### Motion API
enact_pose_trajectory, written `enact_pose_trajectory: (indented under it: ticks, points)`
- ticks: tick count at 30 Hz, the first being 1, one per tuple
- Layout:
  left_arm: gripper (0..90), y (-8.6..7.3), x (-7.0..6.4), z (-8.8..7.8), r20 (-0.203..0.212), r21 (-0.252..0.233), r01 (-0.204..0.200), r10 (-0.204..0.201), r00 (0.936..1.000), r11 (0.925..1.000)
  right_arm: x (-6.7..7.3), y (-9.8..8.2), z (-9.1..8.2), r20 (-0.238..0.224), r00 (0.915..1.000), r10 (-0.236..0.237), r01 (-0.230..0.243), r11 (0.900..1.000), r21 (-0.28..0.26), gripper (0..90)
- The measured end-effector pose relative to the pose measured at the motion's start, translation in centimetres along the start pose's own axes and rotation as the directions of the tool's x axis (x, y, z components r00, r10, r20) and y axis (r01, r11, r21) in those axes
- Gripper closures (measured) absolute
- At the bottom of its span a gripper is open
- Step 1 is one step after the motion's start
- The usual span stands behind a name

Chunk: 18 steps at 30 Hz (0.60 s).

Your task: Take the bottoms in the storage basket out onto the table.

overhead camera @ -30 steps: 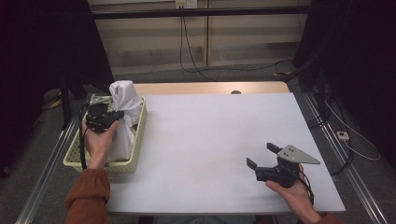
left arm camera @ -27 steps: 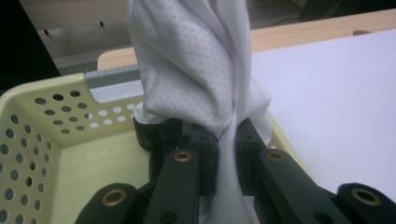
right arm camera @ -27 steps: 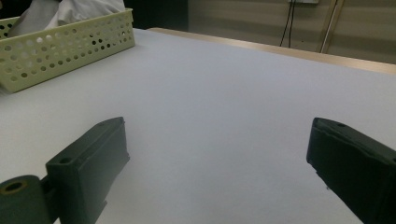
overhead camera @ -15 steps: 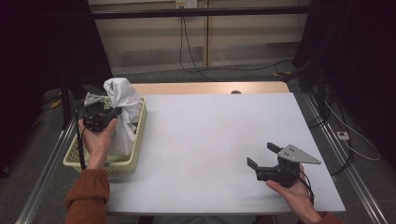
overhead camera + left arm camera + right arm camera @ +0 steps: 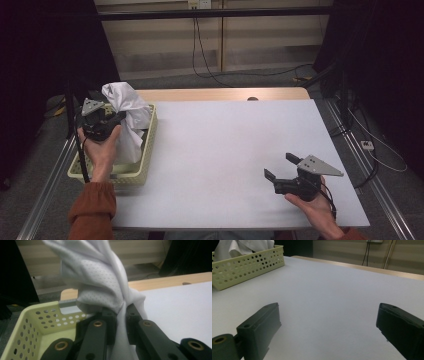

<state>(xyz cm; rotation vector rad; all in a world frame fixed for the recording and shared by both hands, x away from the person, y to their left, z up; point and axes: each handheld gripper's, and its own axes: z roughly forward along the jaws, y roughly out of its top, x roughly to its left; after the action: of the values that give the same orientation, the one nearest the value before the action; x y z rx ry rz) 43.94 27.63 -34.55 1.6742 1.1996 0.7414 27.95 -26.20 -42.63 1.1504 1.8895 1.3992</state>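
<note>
Since a second ago my left gripper point(image 5: 116, 118) has drawn the white cloth point(image 5: 127, 107) a little toward the far-left corner of the yellow basket point(image 5: 148, 145), and the bundle now leans that way. Its fingers point(image 5: 110, 322) are clamped on a twisted fold of the cloth, which rises above them and hangs into the basket at the desk's point(image 5: 225, 150) left edge. My right gripper point(image 5: 280, 166) rests near the desk's right front, fingers point(image 5: 265, 320) spread wide with nothing between them, well apart from the cloth.
</note>
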Motion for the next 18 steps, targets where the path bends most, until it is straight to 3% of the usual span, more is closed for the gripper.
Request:
enact_pose_trajectory:
  ticks: [18]
  points:
    - [83.1,1.1,-0.5,-1.6,-0.004,-0.092,-0.017,0.017,0.9999,0.9956,0.0,0.0,0.0,-0.003,1.0000,0.003,-0.003,1.000,-0.002,4.8]
